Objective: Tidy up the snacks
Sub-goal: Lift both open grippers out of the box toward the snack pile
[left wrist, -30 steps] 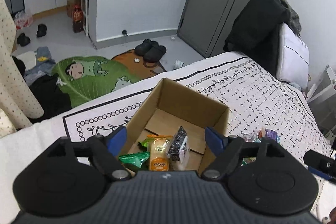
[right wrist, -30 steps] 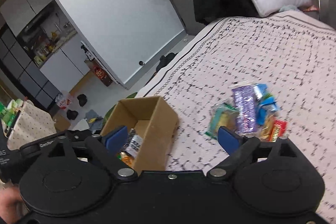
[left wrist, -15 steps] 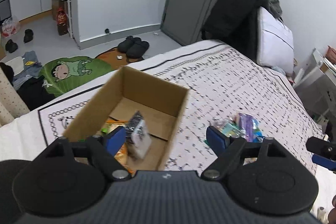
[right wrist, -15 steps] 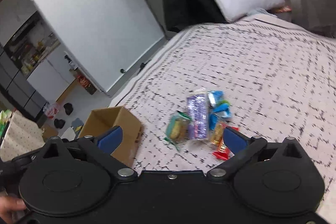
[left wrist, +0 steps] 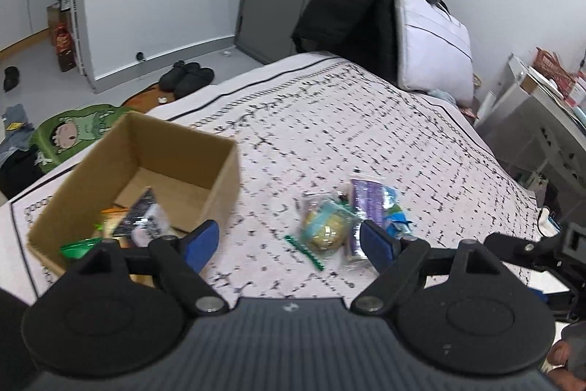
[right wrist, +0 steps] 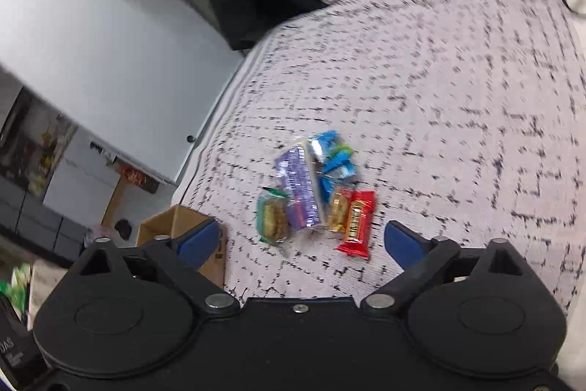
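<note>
A brown cardboard box (left wrist: pixel 219 167) sits on the patterned bed cover and holds several snack packets (left wrist: pixel 143 215). To its right lies a loose pile of snacks: a clear-wrapped biscuit (left wrist: pixel 324 226), a purple packet (left wrist: pixel 368 200) and blue packets (left wrist: pixel 393 211). My left gripper (left wrist: pixel 289 244) is open and empty, above the bed between the box and the pile. In the right wrist view the pile shows the biscuit (right wrist: pixel 273 218), purple packet (right wrist: pixel 298 189), blue packets (right wrist: pixel 335 156) and a red bar (right wrist: pixel 357 222). My right gripper (right wrist: pixel 300 244) is open and empty, just short of the pile. The box corner (right wrist: pixel 172 226) is at its left.
A white pillow (left wrist: pixel 428 39) and dark clothes (left wrist: pixel 351 6) lie at the head of the bed. A grey cabinet (left wrist: pixel 534 131) stands right of the bed. Slippers (left wrist: pixel 186 79) and a green mat (left wrist: pixel 73 131) lie on the floor beyond the bed's edge.
Both grippers have swung right, away from the box and toward the snack pile. The left one was over the box a second ago. Both stayed open and empty.
</note>
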Demonstrator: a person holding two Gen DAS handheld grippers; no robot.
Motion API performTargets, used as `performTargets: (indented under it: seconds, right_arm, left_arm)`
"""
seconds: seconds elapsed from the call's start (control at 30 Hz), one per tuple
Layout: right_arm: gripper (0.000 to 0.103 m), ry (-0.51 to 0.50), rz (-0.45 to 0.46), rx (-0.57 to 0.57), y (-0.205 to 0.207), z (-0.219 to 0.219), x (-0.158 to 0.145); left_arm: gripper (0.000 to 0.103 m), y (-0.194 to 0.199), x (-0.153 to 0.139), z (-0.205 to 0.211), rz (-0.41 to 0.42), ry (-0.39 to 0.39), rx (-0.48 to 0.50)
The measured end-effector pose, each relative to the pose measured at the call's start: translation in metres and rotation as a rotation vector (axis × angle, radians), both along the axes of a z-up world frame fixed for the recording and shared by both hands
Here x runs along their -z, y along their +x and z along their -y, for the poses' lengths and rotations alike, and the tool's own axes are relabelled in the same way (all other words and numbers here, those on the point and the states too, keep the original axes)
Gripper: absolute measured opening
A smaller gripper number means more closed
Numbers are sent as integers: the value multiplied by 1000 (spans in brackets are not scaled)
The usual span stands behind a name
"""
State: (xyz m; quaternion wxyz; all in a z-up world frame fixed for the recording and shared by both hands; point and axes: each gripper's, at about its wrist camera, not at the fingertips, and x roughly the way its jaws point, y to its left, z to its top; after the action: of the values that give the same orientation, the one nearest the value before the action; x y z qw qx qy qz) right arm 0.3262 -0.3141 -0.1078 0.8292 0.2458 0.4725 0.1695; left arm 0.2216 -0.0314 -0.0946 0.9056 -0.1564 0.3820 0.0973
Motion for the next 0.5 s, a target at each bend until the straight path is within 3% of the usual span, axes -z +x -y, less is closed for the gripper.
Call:
performTargets:
  seconds: [0.13, 0.23, 0.5]
  right_arm:
    - [63, 13, -70, 36, 9, 8, 19]
    - [54, 19, -112, 50, 15, 9, 31]
    - [50, -7, -156, 50, 33, 0, 50]
  left_arm:
    - [83, 12, 11, 11, -2, 4, 0]
    - [83, 22, 22, 14, -14, -4, -2]
    - [80, 47, 53, 16, -57, -11, 13]
